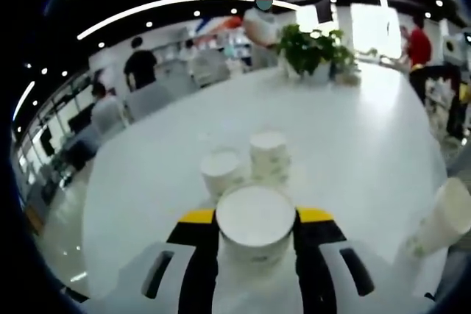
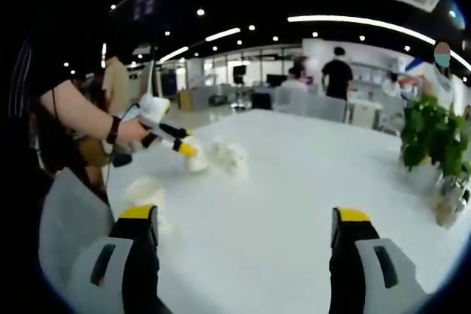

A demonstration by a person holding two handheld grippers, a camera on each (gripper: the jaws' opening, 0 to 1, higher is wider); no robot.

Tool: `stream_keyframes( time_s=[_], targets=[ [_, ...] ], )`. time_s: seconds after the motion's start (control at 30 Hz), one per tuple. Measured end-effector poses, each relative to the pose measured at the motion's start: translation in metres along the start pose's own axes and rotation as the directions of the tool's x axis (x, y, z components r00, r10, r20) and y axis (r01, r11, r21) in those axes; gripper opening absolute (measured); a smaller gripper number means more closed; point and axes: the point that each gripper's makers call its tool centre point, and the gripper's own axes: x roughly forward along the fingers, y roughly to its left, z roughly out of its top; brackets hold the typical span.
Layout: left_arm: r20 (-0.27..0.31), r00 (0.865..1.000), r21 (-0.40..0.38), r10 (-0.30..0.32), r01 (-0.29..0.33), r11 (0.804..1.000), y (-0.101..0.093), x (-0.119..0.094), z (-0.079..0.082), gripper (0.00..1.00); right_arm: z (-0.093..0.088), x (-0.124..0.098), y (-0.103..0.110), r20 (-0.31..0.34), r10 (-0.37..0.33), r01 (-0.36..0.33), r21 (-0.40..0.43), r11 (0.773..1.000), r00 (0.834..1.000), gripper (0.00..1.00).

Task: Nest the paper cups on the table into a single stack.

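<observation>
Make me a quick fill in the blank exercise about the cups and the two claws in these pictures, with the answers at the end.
1. The left claw is shut on a paper ____.
2. Just beyond the held cup, ____ more paper cups stand close together on the white table.
3. The right claw holds nothing; its jaws are ____.
4. At the table's far edge stands a green ____ in a pot.

Missing words: cup; two; open; plant

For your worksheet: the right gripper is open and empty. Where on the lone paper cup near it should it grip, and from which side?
Judging from the right gripper view, the lone paper cup stands on the white table beside the right gripper. Grip its side wall at mid height, coming in level from the side: the rim is thin and crushable, and the tapered wall suits two jaws.
</observation>
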Motion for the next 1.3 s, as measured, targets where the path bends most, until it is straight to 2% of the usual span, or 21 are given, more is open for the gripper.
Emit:
stream_keyframes(
  time_s=[0.23, 0.33, 0.63, 1.07, 1.3],
  targets=[
    [0.015, 1.000, 0.004, 0.009, -0.009, 1.000, -0.006, -0.016, 0.012, 0.38, 0.007, -0.005, 0.002, 0.031, -0.002, 0.002, 0.005, 1.000, 1.000, 0.95],
    [0.018, 1.000, -0.004, 0.013, -0.013, 1.000, -0.006, -0.024, 0.016, 0.38, 0.013, -0.006, 0.012, 0.043, -0.002, 0.002, 0.002, 1.000, 0.999, 0.95],
    [0.031, 0.999, 0.008, 0.019, -0.019, 1.000, -0.009, -0.040, 0.030, 0.38, 0.019, -0.011, 0.011, 0.068, -0.005, 0.004, 0.011, 1.000, 0.998, 0.94],
    [0.051, 0.998, -0.001, 0.034, -0.034, 0.999, -0.010, -0.051, 0.040, 0.38, 0.022, -0.012, 0.010, 0.081, 0.005, -0.005, -0.003, 1.000, 0.997, 0.93],
    [0.063, 0.998, 0.045, 0.026, -0.029, 0.999, -0.020, -0.054, 0.053, 0.37, 0.025, -0.007, 0.013, 0.088, 0.019, -0.019, -0.010, 1.000, 0.996, 0.93]
  ],
)
